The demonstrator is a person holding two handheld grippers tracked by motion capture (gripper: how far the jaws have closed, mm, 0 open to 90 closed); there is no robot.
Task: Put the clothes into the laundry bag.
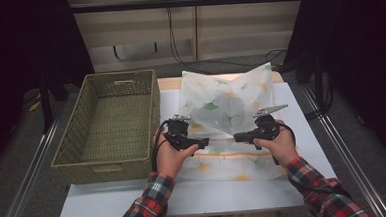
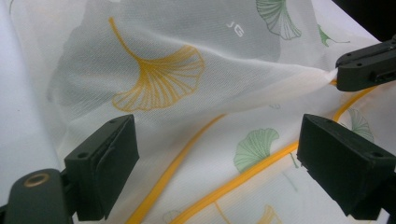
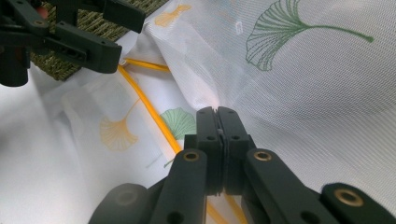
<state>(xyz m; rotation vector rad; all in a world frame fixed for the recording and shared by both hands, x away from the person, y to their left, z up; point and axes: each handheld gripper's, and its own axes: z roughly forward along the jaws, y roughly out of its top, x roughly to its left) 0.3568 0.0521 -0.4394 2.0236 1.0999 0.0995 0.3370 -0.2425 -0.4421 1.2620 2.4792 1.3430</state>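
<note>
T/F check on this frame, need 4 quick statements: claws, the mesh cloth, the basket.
1. The right claw is shut on the mesh cloth. True.
2. The left claw is clamped on the cloth. False: its jaws stand open, with the cloth lying beyond them.
3. The wicker basket holds folded cloth. False: only its bare woven floor shows.
4. The cloth carries a ginkgo-leaf print and an orange cord. True.
</note>
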